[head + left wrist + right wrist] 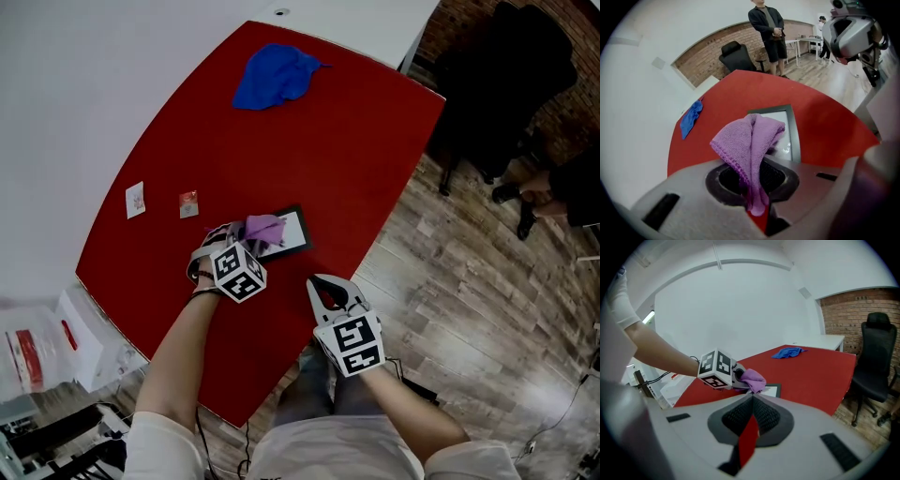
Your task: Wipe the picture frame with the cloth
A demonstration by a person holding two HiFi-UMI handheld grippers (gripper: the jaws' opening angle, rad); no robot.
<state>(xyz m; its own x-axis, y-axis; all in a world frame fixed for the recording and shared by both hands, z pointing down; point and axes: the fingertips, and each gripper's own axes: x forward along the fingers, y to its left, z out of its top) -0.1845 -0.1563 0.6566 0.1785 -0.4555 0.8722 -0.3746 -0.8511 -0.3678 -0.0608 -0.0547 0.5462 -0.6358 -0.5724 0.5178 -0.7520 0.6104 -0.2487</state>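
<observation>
A dark-edged picture frame lies flat on the red table, near its front edge. My left gripper is shut on a purple cloth, which bunches over the frame's left end. In the left gripper view the cloth rises out of the closed jaws and covers the near part of the frame. My right gripper hovers at the table's front edge, right of the left one, shut with nothing in it. From the right gripper view I see the left gripper's marker cube, the cloth and the frame.
A crumpled blue cloth lies at the table's far end. Two small cards sit left of the frame. A black office chair stands on the wooden floor to the right. A person stands beyond the table.
</observation>
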